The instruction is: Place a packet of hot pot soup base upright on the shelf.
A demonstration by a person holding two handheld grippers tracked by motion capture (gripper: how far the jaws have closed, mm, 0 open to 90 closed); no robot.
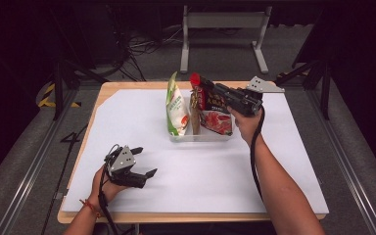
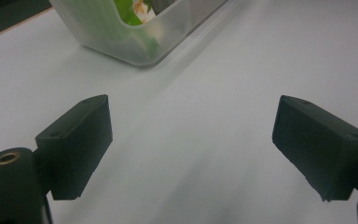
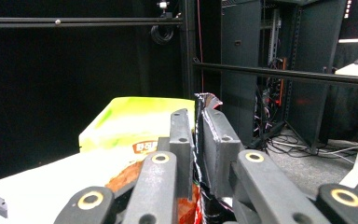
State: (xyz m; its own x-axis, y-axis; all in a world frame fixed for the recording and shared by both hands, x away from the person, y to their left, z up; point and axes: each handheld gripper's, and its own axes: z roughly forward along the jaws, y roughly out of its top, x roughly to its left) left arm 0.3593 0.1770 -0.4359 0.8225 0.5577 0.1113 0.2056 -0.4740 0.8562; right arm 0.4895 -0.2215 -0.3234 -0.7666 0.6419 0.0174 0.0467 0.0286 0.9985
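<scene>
Holding the top edge of a red snack bag (image 1: 214, 110), the right gripper (image 1: 201, 84) stands over the clear plastic bin (image 1: 201, 137); in the right gripper view its two black jaws press together on the crinkled top seam of this bag (image 3: 207, 101), so the bag is clamped. The lower part of the red bag is already inside the bin, at its right side; I judge that the placing is nearly done and only the release and the pulling away are left. Two other things stand in the bin already: a green and white bag (image 1: 175, 108) at the bin's left end, and a narrow brown packet (image 1: 195, 113) between it and the red bag; so most of the packing seems finished.

The right hand (image 1: 246, 125) is just right of the bin, with the forearm coming from the near side of the table, and its gripper points to the left across the bin's top. The left gripper (image 1: 144, 162) rests low on the white sheet (image 1: 284, 161), well apart from the bin on its near left; its jaws stand wide apart with nothing between them, pointing toward the bin's corner (image 2: 140, 51).
</scene>
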